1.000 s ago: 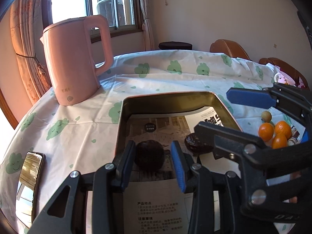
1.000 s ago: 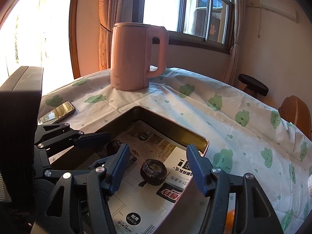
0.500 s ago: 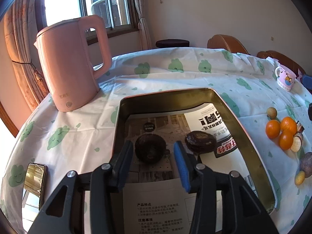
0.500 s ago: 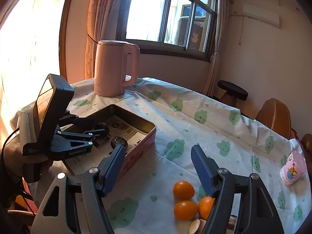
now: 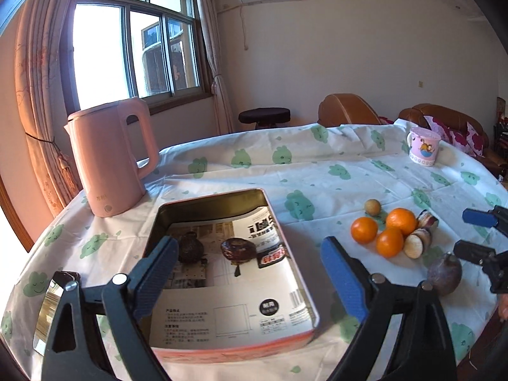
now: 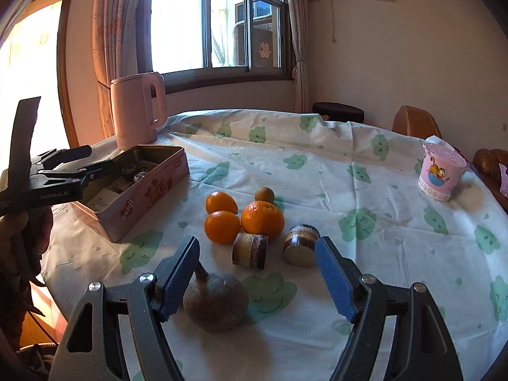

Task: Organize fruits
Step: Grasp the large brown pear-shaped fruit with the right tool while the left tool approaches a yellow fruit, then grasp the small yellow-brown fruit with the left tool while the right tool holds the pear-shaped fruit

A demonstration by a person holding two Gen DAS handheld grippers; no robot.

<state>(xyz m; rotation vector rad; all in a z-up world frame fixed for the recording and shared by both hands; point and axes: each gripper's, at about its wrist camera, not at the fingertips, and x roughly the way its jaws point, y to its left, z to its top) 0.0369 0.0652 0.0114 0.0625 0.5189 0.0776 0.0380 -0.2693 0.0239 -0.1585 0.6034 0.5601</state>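
Observation:
A paper-lined tin [image 5: 287, 254] holds two dark fruits [image 5: 190, 247] [image 5: 238, 249]. My left gripper [image 5: 249, 247] hovers over its near end, jaws opening wide with nothing held between them. To the right lie three oranges [image 6: 262, 217], a small round fruit [image 6: 264, 194] and two cut pieces [image 6: 250, 250] [image 6: 300, 244]. My right gripper [image 6: 257, 244] is low over the cloth with its jaws still opening. A brown stemmed fruit [image 6: 216, 304] lies between its fingers, close to the left finger and far from the right one.
A pink kettle [image 5: 111, 158] stands behind the tin. A phone [image 5: 50, 304] lies at the table's left edge. A pink mug [image 6: 439, 174] sits at the far right. Chairs and a stool stand beyond the round table.
The left jaws, which flanked a dark fruit in the tin, have spread wide and drawn back and up. The right gripper swung from the tin to the fruit pile.

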